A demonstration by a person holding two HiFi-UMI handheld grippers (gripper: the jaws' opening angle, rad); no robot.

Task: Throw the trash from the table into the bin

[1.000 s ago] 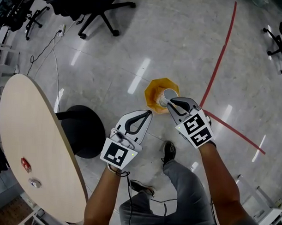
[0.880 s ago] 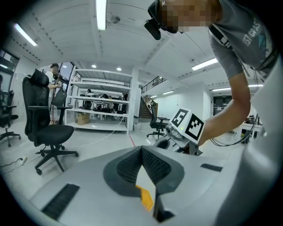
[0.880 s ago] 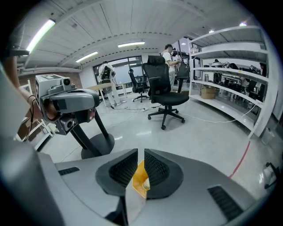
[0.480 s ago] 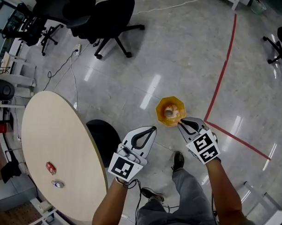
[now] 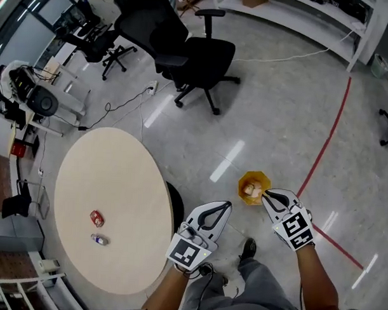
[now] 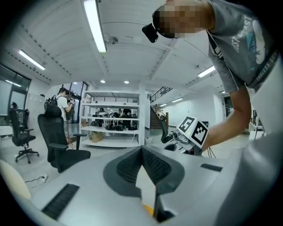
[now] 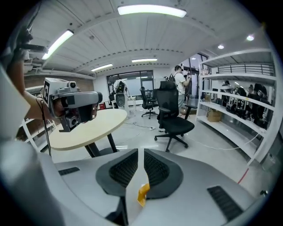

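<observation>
Your left tongs (image 5: 225,206) are closed, the tips meeting with nothing between them, and your right tongs (image 5: 267,195) are closed and empty as well. Both are held out in front of you, side by side but apart, well above the floor (image 5: 278,109). In the head view the orange bin (image 5: 250,177) stands on the floor just left of the right tongs' tips, between the two pairs of tongs, and pale trash (image 5: 251,191) lies inside it. A red line (image 5: 324,146) on the floor runs past the bin on its right. To your left is the oval light-wood tabletop (image 5: 110,180), its near edge just beside the left tongs in that view. Two pieces of trash are on it, toward its near left part: a small red packet (image 5: 97,217) and, just nearer than that, a small silvery scrap (image 5: 100,240), the two close together but not touching. Beyond the tabletop's far right edge stands a black office chair (image 5: 191,52). From the right gripper view, white shelving (image 7: 239,110) lines the right side of the room.
</observation>
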